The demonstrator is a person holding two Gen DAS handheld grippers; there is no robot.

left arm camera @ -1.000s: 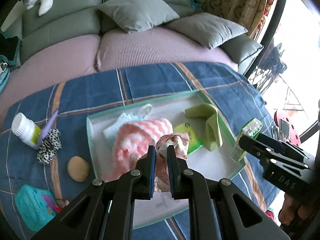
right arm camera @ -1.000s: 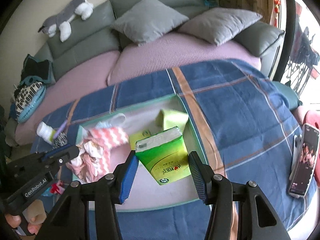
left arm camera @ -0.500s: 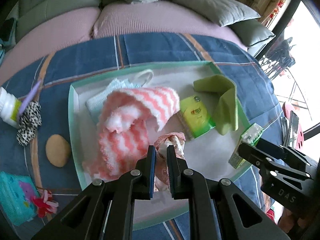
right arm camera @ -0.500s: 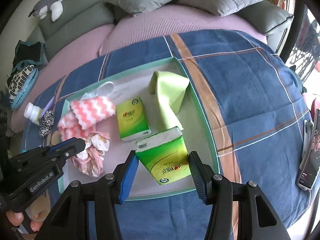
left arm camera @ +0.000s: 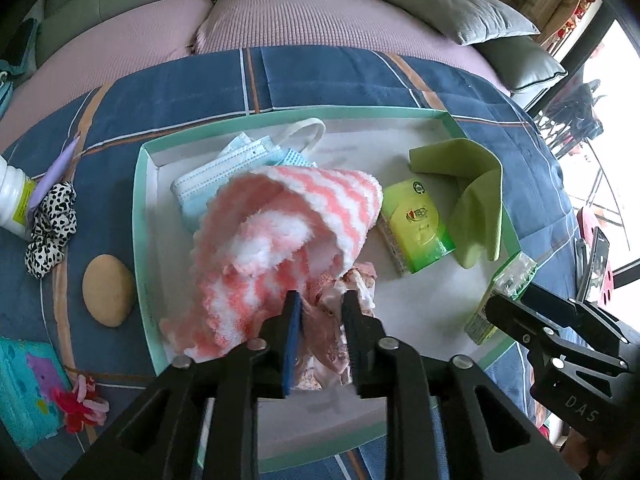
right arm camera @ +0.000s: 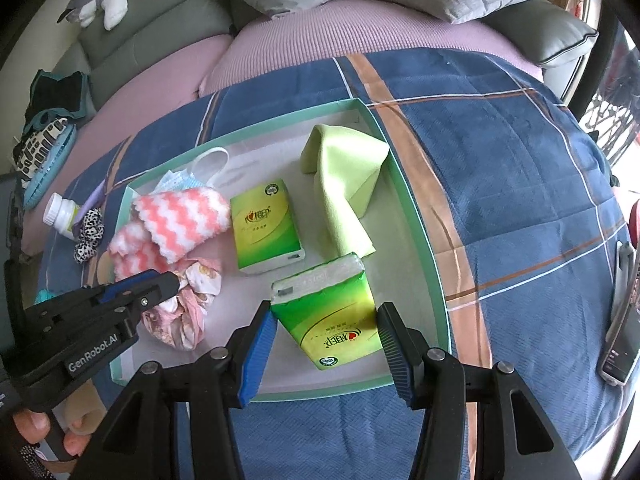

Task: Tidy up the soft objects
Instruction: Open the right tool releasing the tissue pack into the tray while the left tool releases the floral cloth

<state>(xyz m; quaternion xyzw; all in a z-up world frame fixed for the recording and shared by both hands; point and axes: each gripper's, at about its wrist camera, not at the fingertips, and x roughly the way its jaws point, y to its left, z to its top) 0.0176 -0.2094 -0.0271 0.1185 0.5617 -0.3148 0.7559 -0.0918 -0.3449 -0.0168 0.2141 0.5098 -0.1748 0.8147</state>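
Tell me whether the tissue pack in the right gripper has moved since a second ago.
Yes. The tissue pack, held in the right gripper, has come down into the tray, now sitting near the tray's front corner beside the second pack.

The left gripper (right arm camera: pixel 160 284), at the lower left of the right wrist view, has "GenRobot.AI" written in white on its black side. The right gripper (left arm camera: pixel 516 312), at the lower right of the left wrist view, says "DAS". The green tissue packs carry logos too small to read.
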